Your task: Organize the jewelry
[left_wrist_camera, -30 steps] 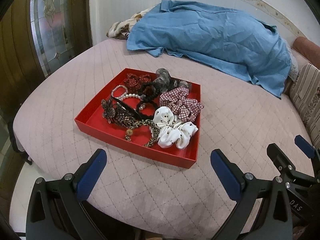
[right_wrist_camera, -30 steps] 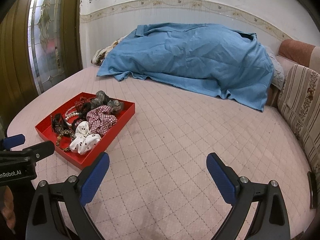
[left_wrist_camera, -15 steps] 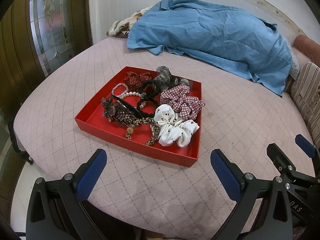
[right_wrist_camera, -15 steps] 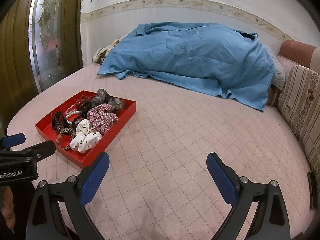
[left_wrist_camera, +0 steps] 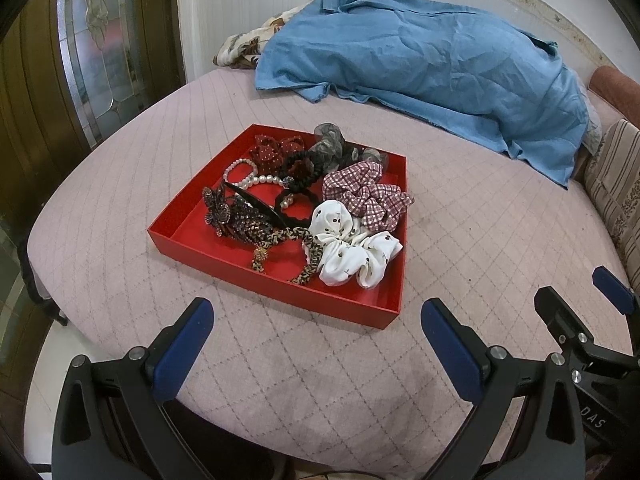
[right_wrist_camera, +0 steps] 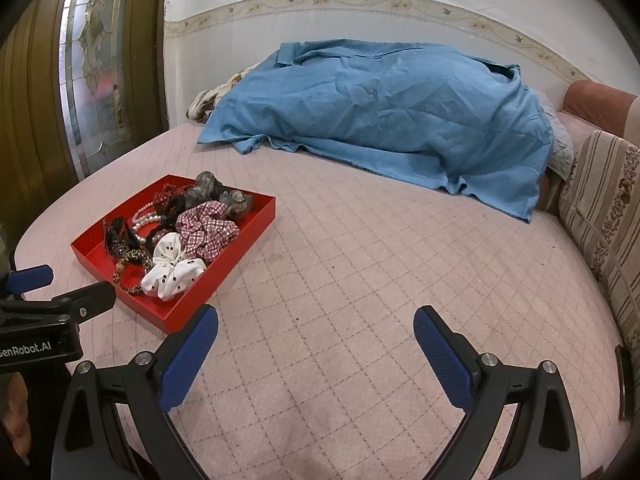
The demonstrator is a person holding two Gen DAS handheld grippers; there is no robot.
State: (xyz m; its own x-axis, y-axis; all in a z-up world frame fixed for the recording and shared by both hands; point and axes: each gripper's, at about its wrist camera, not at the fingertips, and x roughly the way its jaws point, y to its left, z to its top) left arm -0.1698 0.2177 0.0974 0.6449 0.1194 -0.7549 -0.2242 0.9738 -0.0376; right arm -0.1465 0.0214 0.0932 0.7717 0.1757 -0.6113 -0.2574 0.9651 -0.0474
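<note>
So, we see one red tray sitting on the pink quilted bed, nearer the bed's left side, low-walled, square-ish, open top, heaped with hair pieces and jewelry mostly toward its right and far parts. Counting what we can: one white scrunchie with dark dots at the near right corner, one red-and-white checked scrunchie just behind it and touching it, one grey sheer scrunchie at the far edge, one dark red dotted scrunchie far left, one black coiled hair tie between them, one strand of white pearls, one dark beaded flower clip on the left, one leopard-print band trailing toward the near wall. The exact count of the small black ties under the pile we cannot tell. Left gripper hovers just short of the tray's near wall, jaws wide apart, holding nothing. Right gripper is over bare bed to the right of the tray, jaws likewise spread, nothing between them. One blue blanket lies bunched at the far side of the bed, well apart from the tray, and one striped cushion sits at the right edge.
</note>
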